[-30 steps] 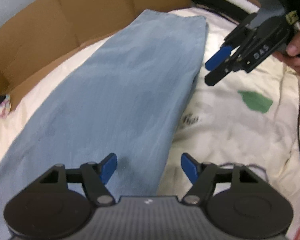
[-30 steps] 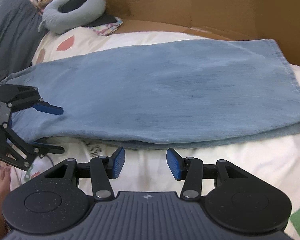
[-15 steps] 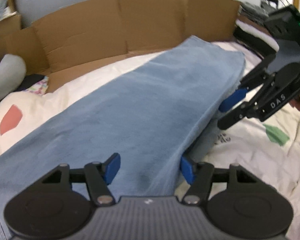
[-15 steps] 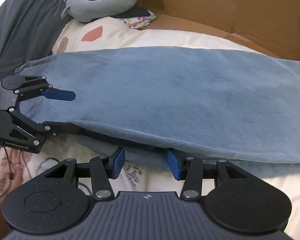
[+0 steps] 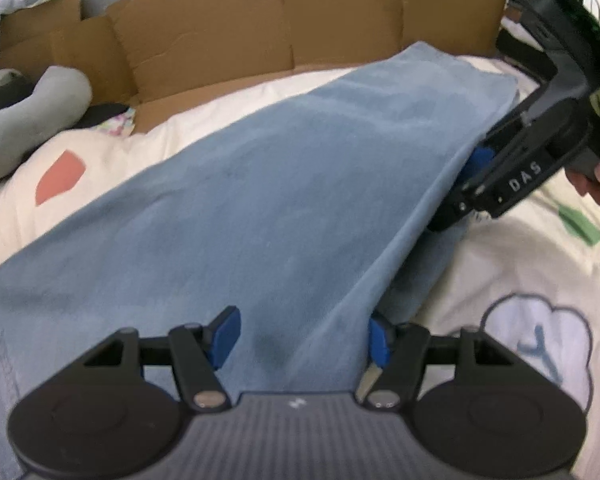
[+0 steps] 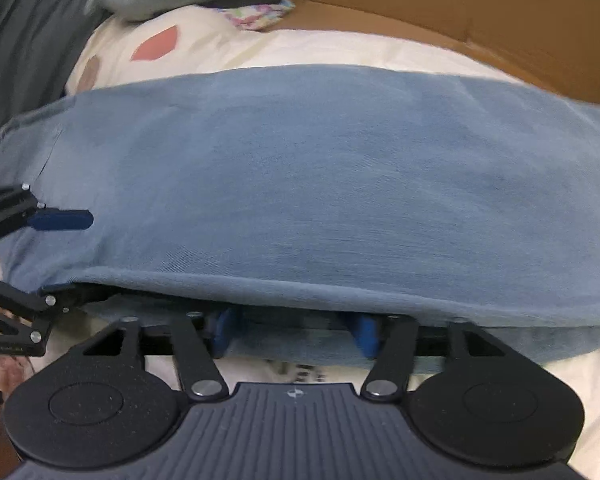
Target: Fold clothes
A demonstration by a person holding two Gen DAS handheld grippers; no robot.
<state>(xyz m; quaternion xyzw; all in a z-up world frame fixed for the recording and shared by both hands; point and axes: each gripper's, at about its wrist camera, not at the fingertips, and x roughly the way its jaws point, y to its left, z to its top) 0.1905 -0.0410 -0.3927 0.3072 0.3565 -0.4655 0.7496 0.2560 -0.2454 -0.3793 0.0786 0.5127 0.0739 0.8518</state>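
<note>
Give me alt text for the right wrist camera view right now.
Right gripper, jaws open, is pushed under the near edge of long blue jeans lying across a cream bedsheet. The left gripper straddles the same edge at far left; a cardboard wall stands behind.

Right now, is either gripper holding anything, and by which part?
Nothing is clamped: left gripper and right gripper stand open at one edge of the blue garment.

Cardboard wall, grey neck pillow, patterned cream sheet
</note>
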